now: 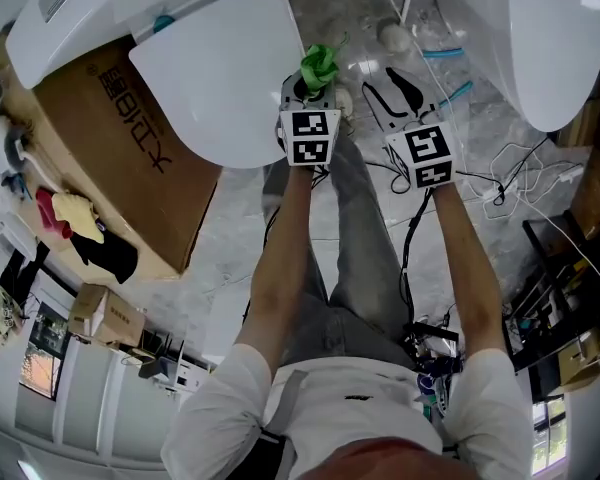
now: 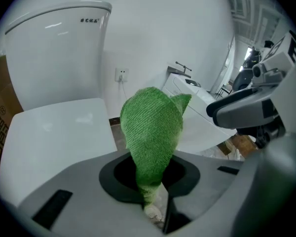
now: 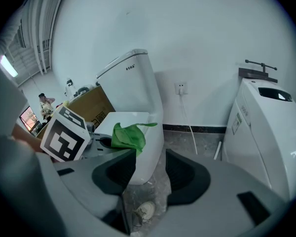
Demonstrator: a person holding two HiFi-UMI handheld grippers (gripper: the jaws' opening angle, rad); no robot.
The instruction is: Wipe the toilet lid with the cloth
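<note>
Cloth point(image 2: 150, 137) held beside lid point(image 1: 225, 78)
It is pinched in left gripper point(image 1: 315, 86) at lid's 3 o'clock; right gripper point(image 3: 150, 169) is spread open, empty.

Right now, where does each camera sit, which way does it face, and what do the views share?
Head view: on the person's head, looking steeply down at the toilet lid; forearms, legs, left gripper and right gripper show.
Left gripper view: on the left gripper, facing the lid and tank; its jaws are shut on the green cloth.
Right gripper view: on the right gripper, facing the wall; its jaws stand apart, empty.
Shared: all three show the cloth and lid.
</note>
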